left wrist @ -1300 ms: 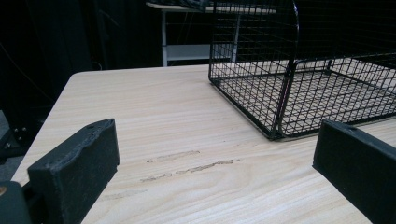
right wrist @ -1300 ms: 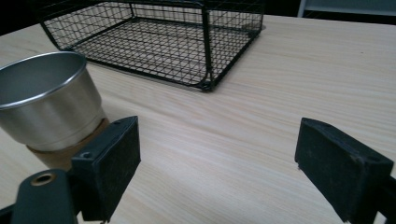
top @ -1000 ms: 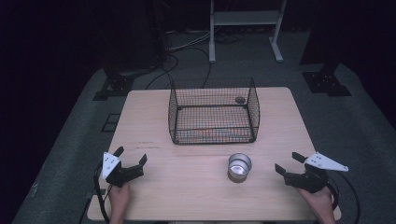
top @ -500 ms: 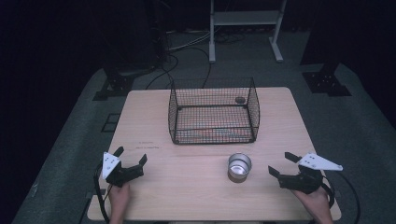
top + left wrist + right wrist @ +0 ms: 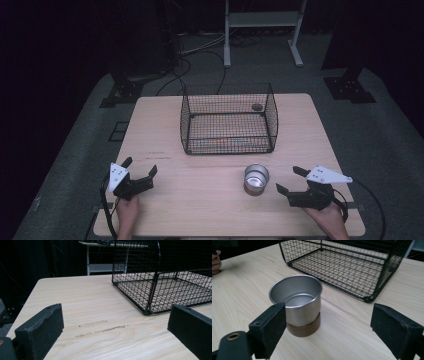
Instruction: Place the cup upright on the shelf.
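A small steel cup [image 5: 256, 178] with a brown base stands upright and empty on the wooden table [image 5: 210, 205], just in front of the black wire basket [image 5: 228, 120]. My right gripper [image 5: 291, 180] is open, a short way right of the cup, jaws pointing at it. In the right gripper view the cup [image 5: 297, 306] sits close ahead, nearer the left jaw, with the basket [image 5: 352, 265] behind. My left gripper [image 5: 140, 167] rests open at the table's front left, nothing between its jaws. In the left gripper view the basket's [image 5: 165, 287] corner stands ahead to the right.
A small dark object [image 5: 257, 107] lies at the basket's far right. Faint scuff marks [image 5: 100, 327] mark the wood ahead of the left gripper. A white stand [image 5: 262, 30] and cables [image 5: 200, 55] are on the floor beyond the table.
My right gripper has moved left toward the cup, staying open. The left gripper has not moved.
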Tool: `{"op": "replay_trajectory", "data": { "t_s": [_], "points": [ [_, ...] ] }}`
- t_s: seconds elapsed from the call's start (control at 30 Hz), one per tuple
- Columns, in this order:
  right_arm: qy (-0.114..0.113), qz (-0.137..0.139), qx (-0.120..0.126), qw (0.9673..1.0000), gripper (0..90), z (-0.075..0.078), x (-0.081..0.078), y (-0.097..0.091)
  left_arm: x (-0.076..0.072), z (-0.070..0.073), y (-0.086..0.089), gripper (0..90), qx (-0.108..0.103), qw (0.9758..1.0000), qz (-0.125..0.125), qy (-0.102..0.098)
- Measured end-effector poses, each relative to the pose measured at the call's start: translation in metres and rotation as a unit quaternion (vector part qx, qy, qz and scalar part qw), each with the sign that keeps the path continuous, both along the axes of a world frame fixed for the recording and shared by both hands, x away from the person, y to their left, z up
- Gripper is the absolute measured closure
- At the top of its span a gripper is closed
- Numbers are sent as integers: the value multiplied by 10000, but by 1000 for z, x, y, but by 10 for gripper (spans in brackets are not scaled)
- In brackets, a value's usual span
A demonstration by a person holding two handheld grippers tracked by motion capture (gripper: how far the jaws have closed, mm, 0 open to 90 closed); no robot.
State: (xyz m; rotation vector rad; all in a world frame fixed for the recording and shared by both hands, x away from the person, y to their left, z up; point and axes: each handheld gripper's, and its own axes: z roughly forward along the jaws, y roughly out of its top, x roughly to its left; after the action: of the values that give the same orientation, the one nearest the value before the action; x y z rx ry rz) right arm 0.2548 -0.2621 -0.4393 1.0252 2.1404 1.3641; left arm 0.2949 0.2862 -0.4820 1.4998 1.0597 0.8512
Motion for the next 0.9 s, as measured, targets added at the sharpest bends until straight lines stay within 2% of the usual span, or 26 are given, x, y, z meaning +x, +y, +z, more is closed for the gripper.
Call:
{"op": "replay_trajectory", "data": {
  "t_s": [0.33, 0.57, 0.67, 0.9],
  "points": [
    [153, 194, -64, 9997, 111, -5, 0, 19, 0, 0, 0, 0, 20, 10000, -7, 1],
    [187, 175, -122, 9996, 88, -9, -1, 30, 0, 0, 0, 0, 17, 10000, -6, -1],
    [212, 169, -43, 9996, 84, -11, 0, 33, 0, 0, 0, 0, 16, 10000, -6, -1],
    [216, 97, -133, 9996, 50, -16, 2, 45, 0, 0, 0, 0, 8, 10000, 0, -4]
  ]
}}
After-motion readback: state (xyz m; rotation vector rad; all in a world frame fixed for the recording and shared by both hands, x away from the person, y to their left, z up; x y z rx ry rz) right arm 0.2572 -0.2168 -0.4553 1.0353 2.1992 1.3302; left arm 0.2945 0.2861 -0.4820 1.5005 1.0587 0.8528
